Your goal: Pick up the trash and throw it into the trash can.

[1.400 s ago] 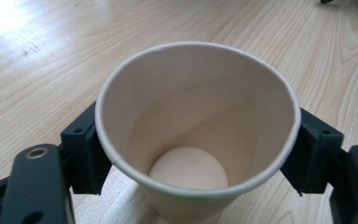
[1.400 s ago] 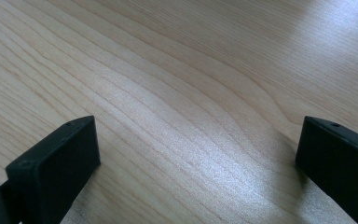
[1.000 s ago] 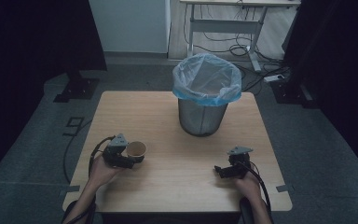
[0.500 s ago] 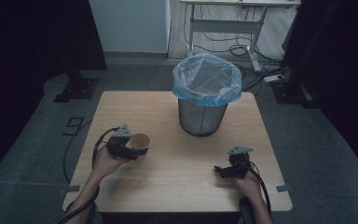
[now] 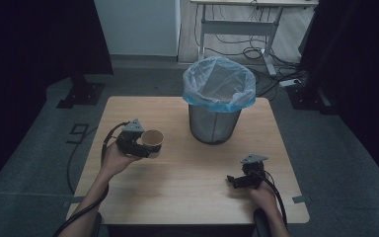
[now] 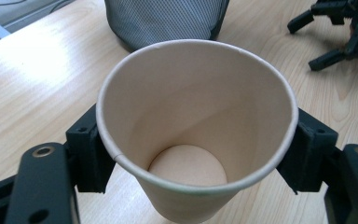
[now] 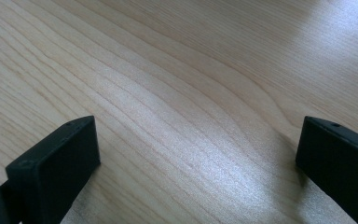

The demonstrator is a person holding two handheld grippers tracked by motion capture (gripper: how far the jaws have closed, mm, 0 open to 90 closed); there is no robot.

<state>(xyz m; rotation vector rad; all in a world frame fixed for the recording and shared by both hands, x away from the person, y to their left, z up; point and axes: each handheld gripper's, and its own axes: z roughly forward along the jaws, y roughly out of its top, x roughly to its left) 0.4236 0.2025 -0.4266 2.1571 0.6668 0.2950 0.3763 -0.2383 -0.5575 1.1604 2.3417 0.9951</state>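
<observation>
Paper cup, clamped upright in the left tongs, has risen off the worktop and moved nearer the lined bin than a second ago, likely headed for it. Right tongs rest spread wide and empty. Mesh hides the bin's inside.

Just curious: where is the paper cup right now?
In the high view the paper cup is clamped in the left gripper, left of the bin.
</observation>
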